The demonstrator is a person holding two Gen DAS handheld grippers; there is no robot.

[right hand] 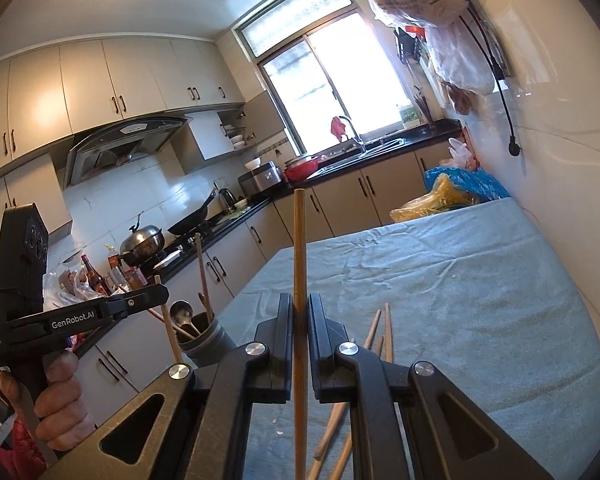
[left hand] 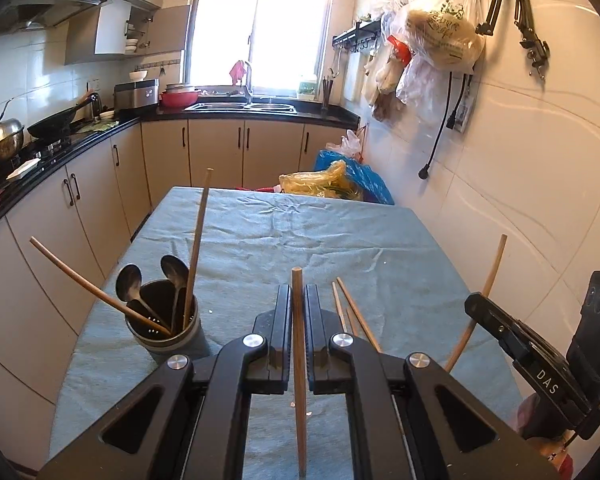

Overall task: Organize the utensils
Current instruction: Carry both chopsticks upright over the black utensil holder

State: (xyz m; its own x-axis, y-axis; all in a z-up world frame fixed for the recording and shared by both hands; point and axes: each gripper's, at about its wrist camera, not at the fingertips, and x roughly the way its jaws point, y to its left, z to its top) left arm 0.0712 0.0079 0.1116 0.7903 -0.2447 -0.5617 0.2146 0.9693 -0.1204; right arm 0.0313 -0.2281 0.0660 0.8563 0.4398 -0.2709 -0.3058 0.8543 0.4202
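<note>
The lower ends of both held sticks are cut off by the frame. Open blue-grey tablecloth [left hand: 284, 236] stretches ahead of the fingers. The left gripper [left hand: 298, 300] pinches one brown wooden chopstick [left hand: 299, 344]; the right gripper [right hand: 299, 312] pinches another upright wooden chopstick [right hand: 299, 264]. The dark cylindrical utensil holder [left hand: 168, 328] stands left of the left fingers, and loose wooden chopsticks [left hand: 356, 316] lie just right.

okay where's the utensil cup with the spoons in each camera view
Left wrist view: the utensil cup stands lower left, on the blue cloth's left edge, left of the left hand-held gripper.
Right wrist view: the cup sits lower left, just left of the right hand-held gripper.
Shared landmark: the window.
</note>
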